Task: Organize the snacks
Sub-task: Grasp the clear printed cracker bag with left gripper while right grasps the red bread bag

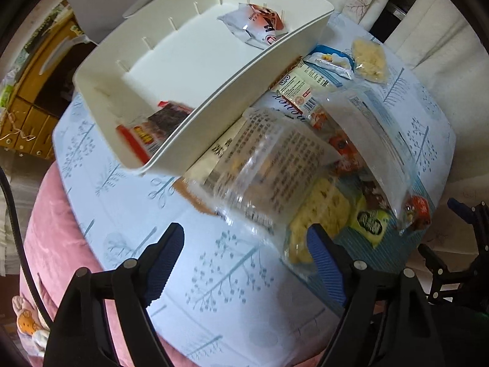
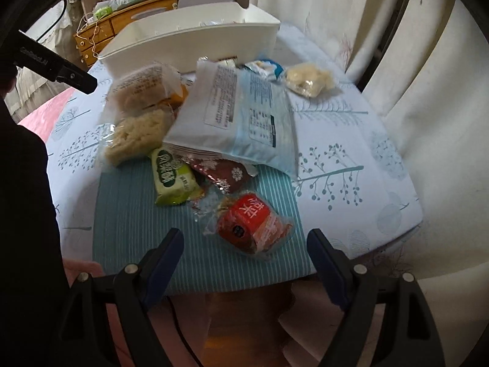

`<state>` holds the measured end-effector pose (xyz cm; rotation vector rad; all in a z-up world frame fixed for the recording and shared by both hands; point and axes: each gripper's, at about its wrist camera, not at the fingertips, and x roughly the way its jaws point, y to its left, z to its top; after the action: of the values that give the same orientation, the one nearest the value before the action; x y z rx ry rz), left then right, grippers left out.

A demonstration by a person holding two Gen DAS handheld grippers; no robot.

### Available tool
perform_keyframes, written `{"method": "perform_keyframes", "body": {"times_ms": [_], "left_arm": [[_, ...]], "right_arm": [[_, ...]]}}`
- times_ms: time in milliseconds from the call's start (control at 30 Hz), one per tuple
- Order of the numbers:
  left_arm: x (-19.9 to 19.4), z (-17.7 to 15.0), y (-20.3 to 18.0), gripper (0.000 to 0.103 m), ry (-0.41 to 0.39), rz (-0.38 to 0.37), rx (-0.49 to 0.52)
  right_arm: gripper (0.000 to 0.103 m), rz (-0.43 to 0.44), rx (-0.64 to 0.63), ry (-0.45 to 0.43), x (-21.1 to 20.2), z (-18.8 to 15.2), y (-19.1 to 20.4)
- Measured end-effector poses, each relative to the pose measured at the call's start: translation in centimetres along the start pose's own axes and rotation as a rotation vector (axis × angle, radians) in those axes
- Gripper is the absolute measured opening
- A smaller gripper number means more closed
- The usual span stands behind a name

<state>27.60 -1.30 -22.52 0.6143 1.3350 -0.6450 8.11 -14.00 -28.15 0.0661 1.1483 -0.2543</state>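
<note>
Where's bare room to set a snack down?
Free: the middle of the white plastic bin, between its two packets; also the striped teal mat left of the green packet. Crowded: the snack pile beside the bin.

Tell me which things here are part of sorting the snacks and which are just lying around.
Part of the job:
white bin, two packets already inside
red snack packet
green snack packet
rice cracker pack
big white-and-blue bag
left tongs and right tongs, both open and empty

Just lying about:
wooden drawers
curtain
pink cushion
</note>
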Motion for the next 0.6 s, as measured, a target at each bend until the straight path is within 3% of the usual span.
{"method": "perform_keyframes", "body": {"times_ms": [533, 600], "left_arm": [[6.0, 4.9, -1.5, 0.093, 0.080, -0.004, 0.137], [6.6, 5.4, -1.5, 0.093, 0.087, -0.012, 0.142]], "right_arm": [[0.080, 0.089, -0.096, 0.123, 3.9, 0.9, -0.8], [0.074, 0.107, -0.101, 0.130, 4.2, 1.1, -0.7]]}}
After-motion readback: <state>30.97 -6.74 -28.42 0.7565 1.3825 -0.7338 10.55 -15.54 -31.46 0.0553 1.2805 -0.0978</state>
